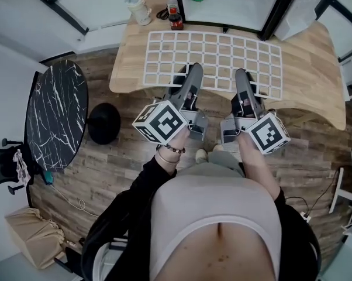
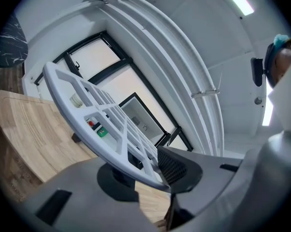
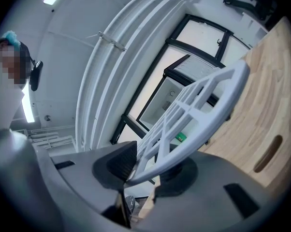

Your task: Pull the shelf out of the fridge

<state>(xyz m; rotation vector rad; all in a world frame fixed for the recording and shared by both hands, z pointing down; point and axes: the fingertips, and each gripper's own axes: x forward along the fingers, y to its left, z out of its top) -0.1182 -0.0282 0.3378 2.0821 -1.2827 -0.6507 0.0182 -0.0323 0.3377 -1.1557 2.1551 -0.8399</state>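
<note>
Head view shows the white grid shelf (image 1: 214, 54) apparently clear of the fridge (image 1: 234, 7) and level over the wooden tabletop (image 1: 307, 63). The left gripper (image 1: 192, 74) and right gripper (image 1: 242, 75) each have their jaws clenched on its near rim. The pull-out looks nearly done. The next move likely calls for lowering both sides evenly.
</note>
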